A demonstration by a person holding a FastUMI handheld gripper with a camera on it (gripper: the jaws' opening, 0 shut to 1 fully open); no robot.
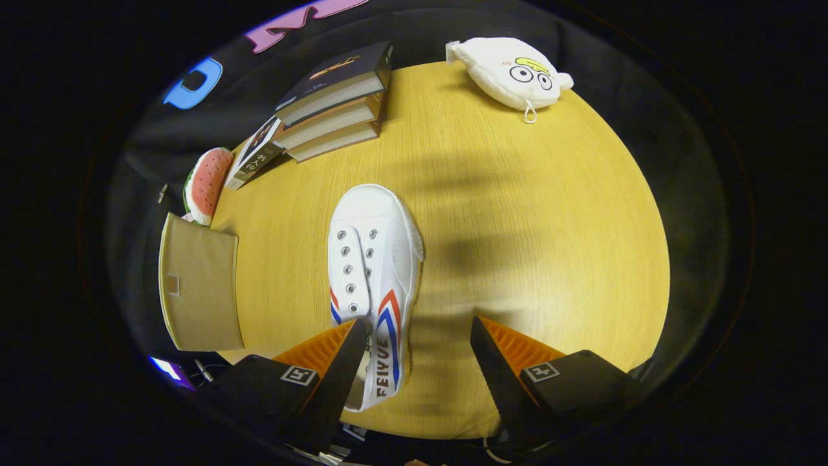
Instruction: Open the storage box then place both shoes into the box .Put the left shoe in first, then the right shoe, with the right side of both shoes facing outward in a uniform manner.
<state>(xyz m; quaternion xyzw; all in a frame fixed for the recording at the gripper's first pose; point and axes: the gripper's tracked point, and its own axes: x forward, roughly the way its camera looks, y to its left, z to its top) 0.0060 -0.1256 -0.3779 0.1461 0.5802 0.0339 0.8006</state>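
Gripper (414,327) open over shoe (372,278), wooden table (530,213) — dark booth

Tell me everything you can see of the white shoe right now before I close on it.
The white shoe is a low canvas-looking sneaker with metal eyelets, no laces visible, red and blue stripes on its side and dark lettering near the heel. It lies on the wooden table, toe pointing away toward the stacked books, heel reaching back between the open fingers of the hand-held gripper, close to the left finger. Whether that finger touches it is unclear.
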